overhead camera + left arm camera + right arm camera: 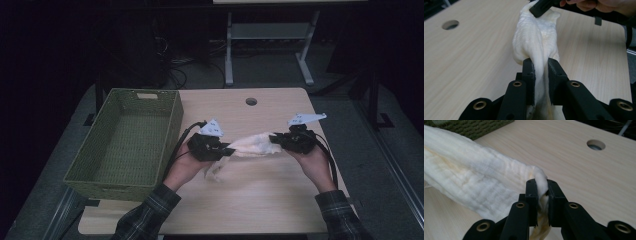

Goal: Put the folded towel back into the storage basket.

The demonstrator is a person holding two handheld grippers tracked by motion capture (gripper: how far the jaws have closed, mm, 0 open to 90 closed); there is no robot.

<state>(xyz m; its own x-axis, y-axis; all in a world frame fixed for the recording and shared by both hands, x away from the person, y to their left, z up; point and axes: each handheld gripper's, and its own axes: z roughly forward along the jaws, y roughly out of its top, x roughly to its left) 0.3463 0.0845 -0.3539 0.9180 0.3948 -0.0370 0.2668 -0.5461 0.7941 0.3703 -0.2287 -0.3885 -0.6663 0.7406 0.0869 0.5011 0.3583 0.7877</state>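
Two grips: the left gripper (226, 150) and the right gripper (276, 140) each clamp one end of the cream cloth (252, 144), jaws narrowed onto the fabric with the pads pressing it from both sides.
Cloth position: it hangs stretched between the two grippers above the wooden table (260, 200), with a loose tail drooping below the left end toward the tabletop.
Left gripper view: the cloth (534, 45) runs up from between the jaws, bunched and slightly twisted, to the other gripper at the top of the frame.
Right gripper view: only a thin bunched edge of the cloth (474, 185) sits between the pads, so this hold looks the shallower one.
Nearby: a green woven basket (172, 120) stands at the left of the table, well apart from the cloth.
Step, as judged: carrying or spreading the cloth held at both ends.
Doing it well: keep both hands level and pull apart gently, so the thin right-hand pinch does not slip; untwist before laying it down; lift enough that the drooping tail does not drag.
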